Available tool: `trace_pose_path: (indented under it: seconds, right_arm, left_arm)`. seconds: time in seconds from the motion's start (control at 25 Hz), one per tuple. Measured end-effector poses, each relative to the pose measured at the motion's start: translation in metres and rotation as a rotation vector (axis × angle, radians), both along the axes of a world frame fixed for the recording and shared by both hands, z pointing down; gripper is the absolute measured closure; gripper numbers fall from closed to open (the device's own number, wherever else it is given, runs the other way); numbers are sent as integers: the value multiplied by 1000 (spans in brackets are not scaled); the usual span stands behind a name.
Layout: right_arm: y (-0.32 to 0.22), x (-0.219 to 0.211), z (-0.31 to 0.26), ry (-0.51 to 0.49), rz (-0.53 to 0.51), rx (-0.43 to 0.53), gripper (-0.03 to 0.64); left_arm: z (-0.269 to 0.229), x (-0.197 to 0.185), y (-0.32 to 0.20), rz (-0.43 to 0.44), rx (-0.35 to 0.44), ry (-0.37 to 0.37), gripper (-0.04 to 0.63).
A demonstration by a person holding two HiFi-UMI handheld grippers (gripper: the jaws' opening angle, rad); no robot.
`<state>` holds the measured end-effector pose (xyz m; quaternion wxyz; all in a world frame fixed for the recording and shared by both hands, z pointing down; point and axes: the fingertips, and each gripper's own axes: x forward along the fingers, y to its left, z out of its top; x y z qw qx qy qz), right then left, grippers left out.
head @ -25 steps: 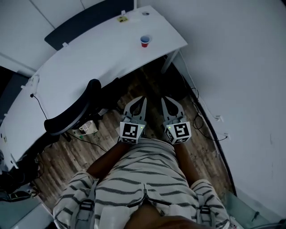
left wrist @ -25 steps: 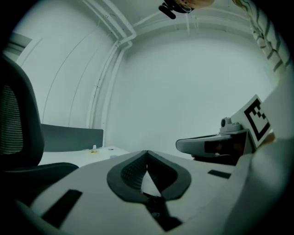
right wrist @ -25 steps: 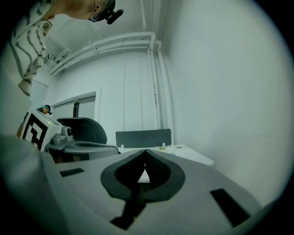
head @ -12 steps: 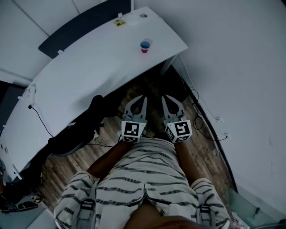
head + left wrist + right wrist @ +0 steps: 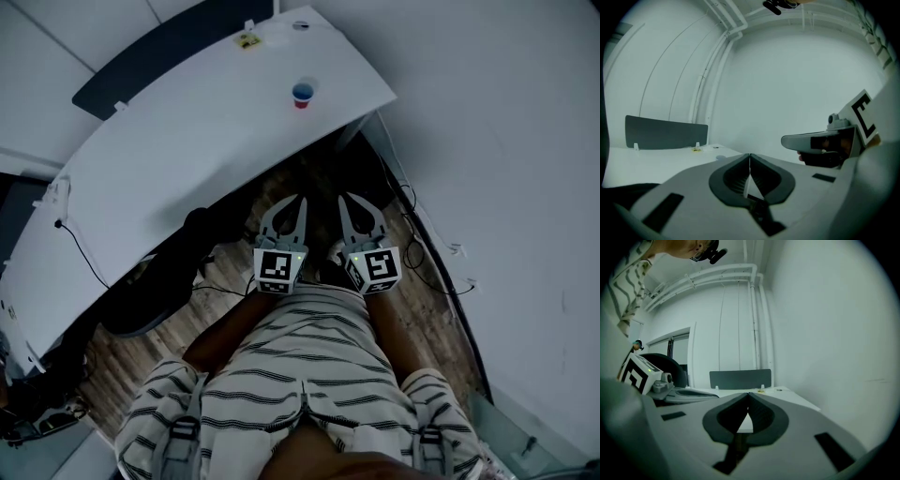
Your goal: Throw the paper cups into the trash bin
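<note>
Paper cup (image 5: 302,94) first: only one shows, a little red one standing upright on the white desk (image 5: 187,141), toward its far right end, well apart from both your grippers. Progress-wise you're basically at zero: nothing picked up, nothing binned, and I can't spot a trash bin in any view, so you'll have to find that too. Going left to right across the head view, there's a dark office chair (image 5: 155,286) tucked half under the desk's near edge, with cables on the wood floor (image 5: 141,337) around it. Then comes your left gripper (image 5: 301,200), held low in front of your striped clothes, jaws pressed together with nothing between them; its own view shows the pads meeting in a thin line. Just beside it is your right gripper (image 5: 343,199), same story, pinched closed and empty, pointing toward the desk and the dark divider panel (image 5: 740,378) at its back. Then there's the white wall (image 5: 506,187) on the right, with cables trailing along its foot. My guess is everything's left to do: close in on the desk, spread one set of jaws, take the cup by its side without squashing it, then carry it to the bin.
</note>
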<state>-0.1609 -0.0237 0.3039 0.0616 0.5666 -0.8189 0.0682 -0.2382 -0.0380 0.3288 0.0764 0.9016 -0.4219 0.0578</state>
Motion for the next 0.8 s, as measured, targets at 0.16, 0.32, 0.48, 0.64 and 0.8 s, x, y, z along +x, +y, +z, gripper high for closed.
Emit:
trace_pose_path:
  seconds: [0.16, 0.32, 0.48, 0.64, 0.8]
  right_arm:
    - [-12, 16, -1, -12, -13, 13, 607]
    - [-23, 33, 1, -28, -38, 17, 607]
    - [-34, 50, 3, -33, -64, 20, 607]
    - [-44, 70, 6, -47, -87, 17, 607]
    - [-52, 86, 10, -50, -116, 19, 607]
  left_arm:
    - [3, 5, -16, -52, -15, 3, 571]
    - [6, 22, -25, -81, -12, -25, 571]
    - [6, 38, -36, -112, -12, -36, 571]
    - [12, 54, -43, -153, -16, -50, 571]
    - [17, 70, -53, -184, -25, -57, 571]
